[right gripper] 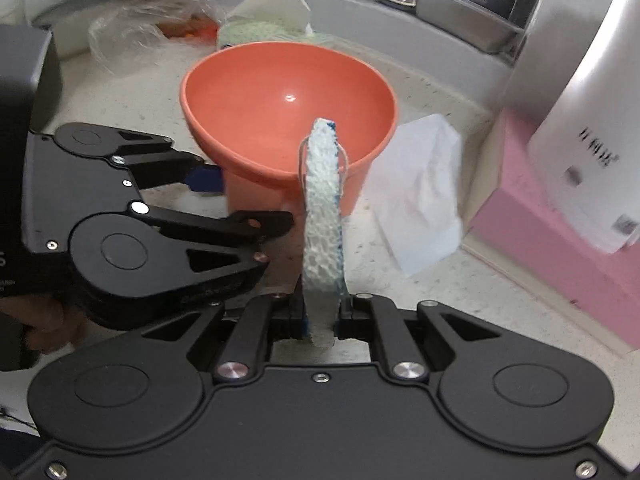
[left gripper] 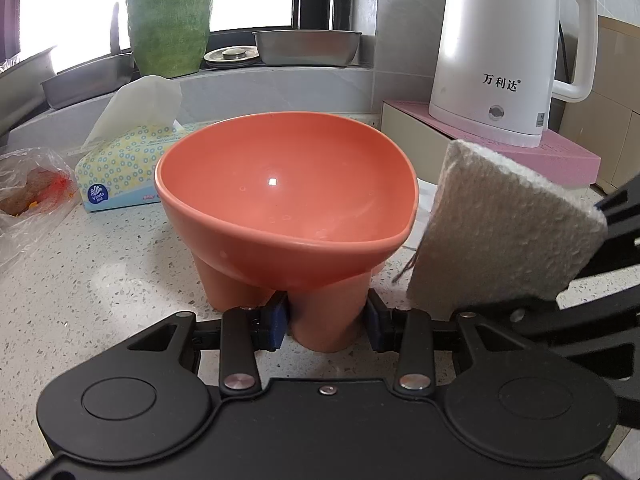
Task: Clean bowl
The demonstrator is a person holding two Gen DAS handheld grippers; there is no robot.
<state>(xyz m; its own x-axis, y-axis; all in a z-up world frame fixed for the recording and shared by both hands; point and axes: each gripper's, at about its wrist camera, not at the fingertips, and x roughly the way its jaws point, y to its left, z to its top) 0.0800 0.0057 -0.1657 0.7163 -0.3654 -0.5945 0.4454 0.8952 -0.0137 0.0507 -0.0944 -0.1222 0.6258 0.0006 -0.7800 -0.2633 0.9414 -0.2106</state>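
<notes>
Bowl [left gripper: 286, 200]: orange, footed, upright on the speckled counter [left gripper: 100, 300]; interior bare.

Left gripper [left gripper: 329, 326]: blue pads clamped on the bowl's foot, one pad on either side, low against the counter.

Right gripper [right gripper: 320, 320]: jaws nearly together, pinching a sponge [right gripper: 322, 208] by its lower end. The sponge stands on edge, its top near the bowl's near rim; in the left wrist view it sits just to the right of the bowl, outside it.

Behind the bowl: tissue pack [left gripper: 128, 160], plastic bag [left gripper: 28, 196]. To its right: white kettle [left gripper: 508, 40] on a pink box [left gripper: 560, 152]; crumpled tissue [right gripper: 420, 192] on the counter.
</notes>
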